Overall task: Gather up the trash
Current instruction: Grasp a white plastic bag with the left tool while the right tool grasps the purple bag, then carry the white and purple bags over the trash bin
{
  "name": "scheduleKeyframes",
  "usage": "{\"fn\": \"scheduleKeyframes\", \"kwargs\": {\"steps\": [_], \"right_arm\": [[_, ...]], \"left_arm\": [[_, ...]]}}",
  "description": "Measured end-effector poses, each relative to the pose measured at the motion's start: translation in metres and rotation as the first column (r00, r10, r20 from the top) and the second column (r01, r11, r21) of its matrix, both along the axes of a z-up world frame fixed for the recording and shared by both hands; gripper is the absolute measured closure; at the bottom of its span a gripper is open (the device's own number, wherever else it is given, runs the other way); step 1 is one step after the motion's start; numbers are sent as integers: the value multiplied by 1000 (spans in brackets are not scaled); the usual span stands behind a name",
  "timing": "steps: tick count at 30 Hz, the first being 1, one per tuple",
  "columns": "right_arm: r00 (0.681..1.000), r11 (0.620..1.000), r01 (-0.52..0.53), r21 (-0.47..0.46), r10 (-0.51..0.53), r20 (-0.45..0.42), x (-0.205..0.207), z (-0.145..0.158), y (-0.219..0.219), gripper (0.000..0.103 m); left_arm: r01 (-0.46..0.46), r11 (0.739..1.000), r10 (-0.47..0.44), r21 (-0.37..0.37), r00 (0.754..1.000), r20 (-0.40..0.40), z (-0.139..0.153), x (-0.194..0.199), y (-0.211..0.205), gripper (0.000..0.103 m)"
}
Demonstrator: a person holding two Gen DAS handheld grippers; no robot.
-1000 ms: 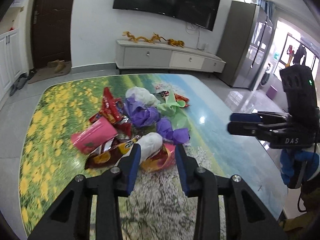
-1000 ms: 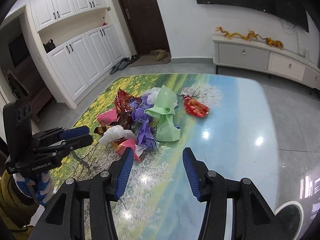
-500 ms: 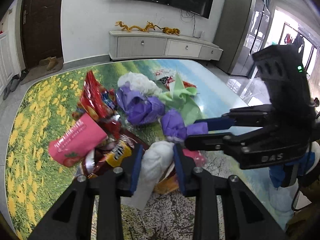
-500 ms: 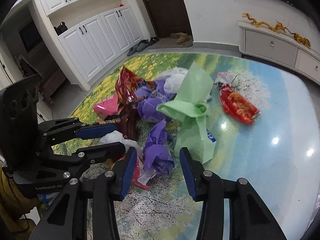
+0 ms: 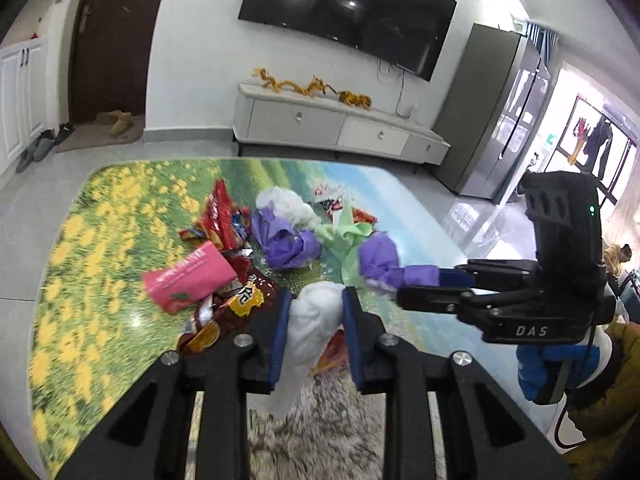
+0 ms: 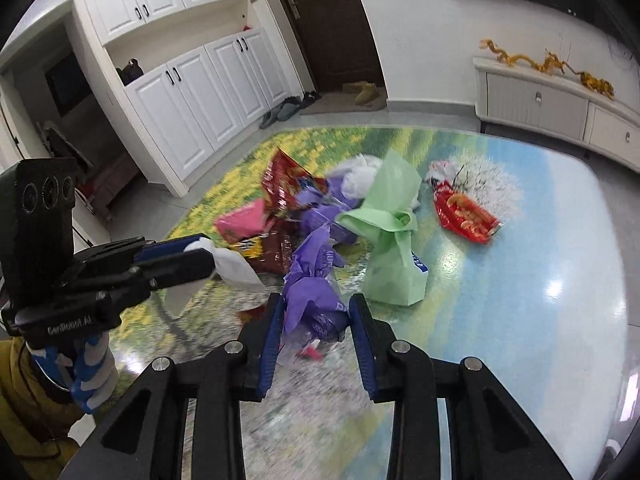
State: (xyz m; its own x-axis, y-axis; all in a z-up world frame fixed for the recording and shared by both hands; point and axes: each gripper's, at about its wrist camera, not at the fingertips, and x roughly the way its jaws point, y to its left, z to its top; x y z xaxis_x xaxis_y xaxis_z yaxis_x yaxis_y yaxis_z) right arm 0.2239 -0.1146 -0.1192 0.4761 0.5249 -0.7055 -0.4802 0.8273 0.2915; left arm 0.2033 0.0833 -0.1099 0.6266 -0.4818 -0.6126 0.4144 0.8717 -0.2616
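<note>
A heap of trash lies mid-table: snack wrappers, a pink packet [image 5: 188, 276], purple bags, a green bag [image 6: 394, 240] and a red wrapper [image 6: 466, 216]. My left gripper [image 5: 316, 300] is shut on a white crumpled bag [image 5: 314, 330] and holds it above the table; it also shows in the right wrist view [image 6: 234, 266]. My right gripper [image 6: 316, 308] is shut on a purple crumpled bag [image 6: 316, 292], lifted off the heap; it also shows in the left wrist view [image 5: 384, 262].
The table [image 5: 100, 208] has a flower-field print and rounded edges. A white TV cabinet [image 5: 332, 128] stands beyond the far edge, a grey fridge [image 5: 500, 120] at far right, and white cupboards [image 6: 188, 92] to the left.
Both grippers closed in on the heap, shut on their bags and lifted them: the left with the white bag, the right with the purple one.
</note>
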Motion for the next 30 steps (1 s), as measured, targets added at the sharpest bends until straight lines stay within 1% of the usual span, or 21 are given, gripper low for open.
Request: {"fn": "scheduleKeyframes", "kwargs": {"steps": [8, 13, 18, 20, 24, 27, 29, 30], "right_arm": [[995, 998, 57, 38, -60, 79, -54, 40, -24, 71], [980, 988, 142, 64, -149, 129, -102, 62, -62, 71], [955, 968, 243, 63, -250, 158, -148, 70, -106, 71], [940, 954, 292, 74, -300, 160, -165, 70, -126, 71], [895, 907, 410, 95, -420, 147, -196, 62, -171, 71], [860, 870, 486, 82, -492, 136, -210, 52, -203, 71], [835, 846, 528, 73, -533, 132, -217, 44, -226, 71], [820, 829, 553, 78, -559, 126, -221, 38, -240, 71]], "left_arm": [[-69, 998, 69, -1, 996, 50, 43, -53, 21, 79], [-86, 996, 87, -9, 992, 87, 67, -88, 23, 79], [-83, 996, 84, -12, 988, 129, 89, -117, 13, 79], [-73, 997, 74, -13, 987, 140, 96, -122, 8, 79], [-30, 1000, 30, -1, 988, 152, 110, -126, -16, 79], [16, 1000, -18, 12, 988, 153, 119, -119, -48, 79], [65, 998, -67, 16, 988, 142, 124, -110, -79, 79], [103, 995, -104, 16, 986, 131, 125, -104, -101, 79]]}}
